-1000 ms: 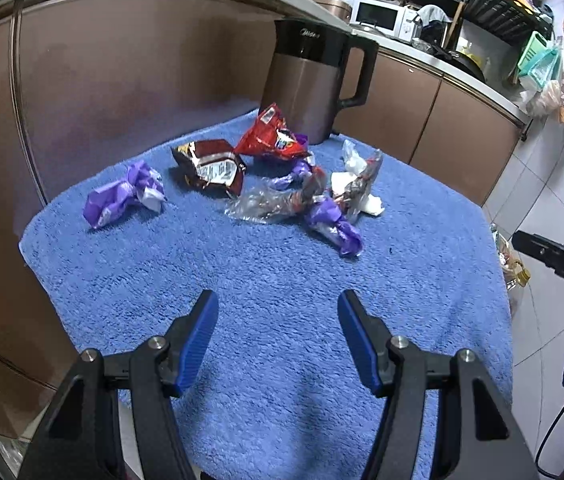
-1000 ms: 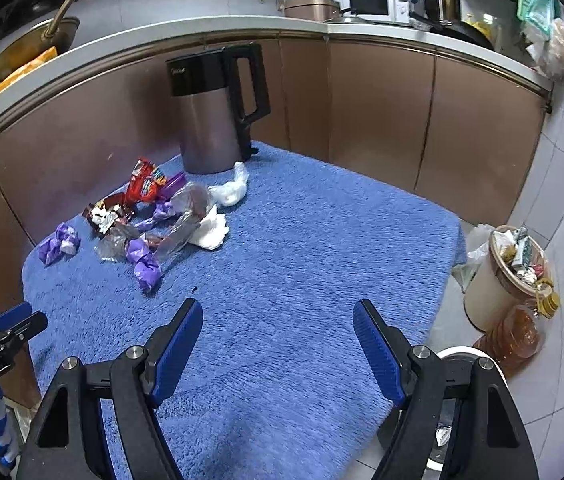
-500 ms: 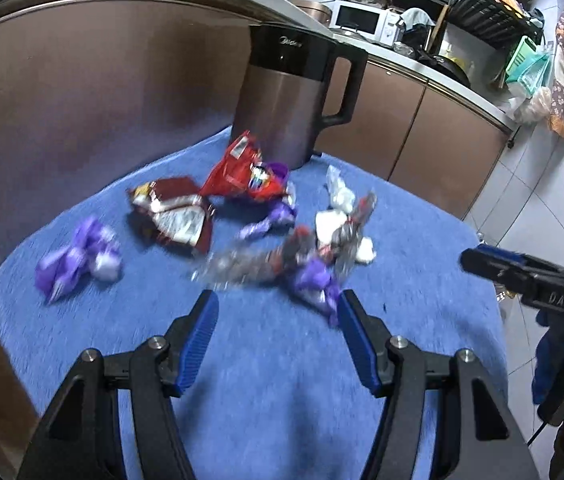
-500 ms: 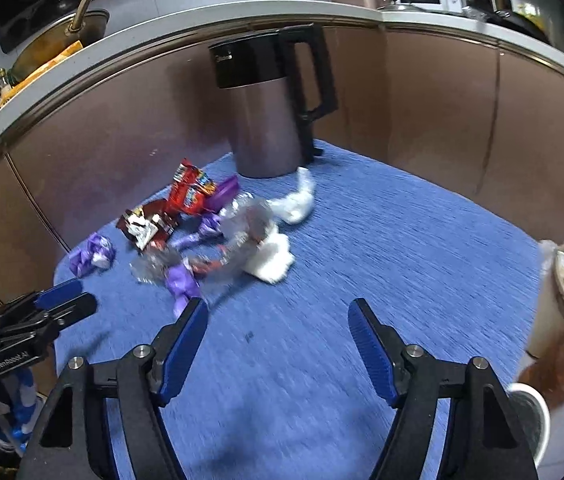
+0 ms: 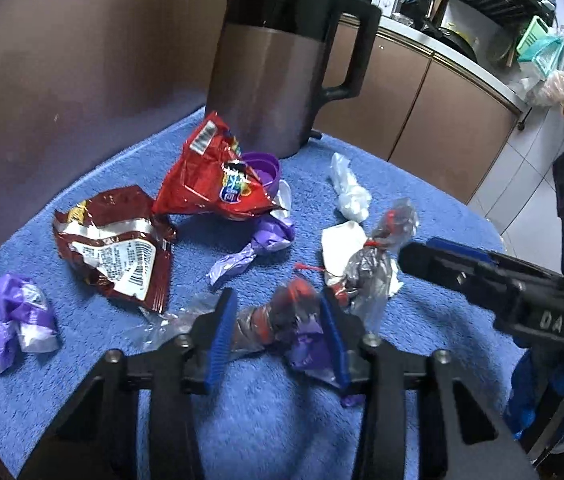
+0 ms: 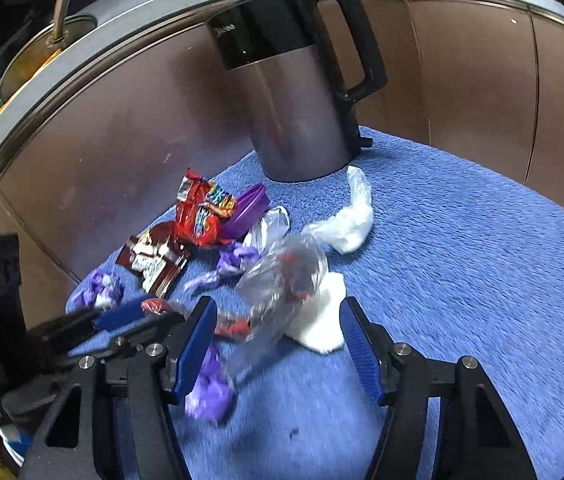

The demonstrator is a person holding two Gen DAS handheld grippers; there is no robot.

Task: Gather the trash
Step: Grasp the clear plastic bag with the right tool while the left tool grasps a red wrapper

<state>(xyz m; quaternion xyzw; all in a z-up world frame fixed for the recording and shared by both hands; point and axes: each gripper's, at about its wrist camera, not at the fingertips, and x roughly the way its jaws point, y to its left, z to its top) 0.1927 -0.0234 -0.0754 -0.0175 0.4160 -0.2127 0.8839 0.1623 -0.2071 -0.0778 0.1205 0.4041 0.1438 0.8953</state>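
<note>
blue towel-covered surface [image 5: 422, 184] underneath everything, kettle [image 5: 277, 68] upright at its back edge as the landmark. in front of the kettle, scattered trash: red snack bag [image 5: 209, 188] just before its base, dark red wrapper [image 5: 121, 248] further left, white crumpled tissue [image 5: 348, 192] to the right, purple wrappers nearer the cameras. left gripper [image 5: 277, 328] low at the near end of the pile, fingers just narrowed around a clear red-and-purple wrapper [image 5: 282, 320], blue pads against its sides. right gripper [image 6: 277, 344] near the same pile, fingers closing in but still released, a clear wrapper [image 6: 282, 280] and white paper [image 6: 322, 320] lying between them, no pad pressing.
</note>
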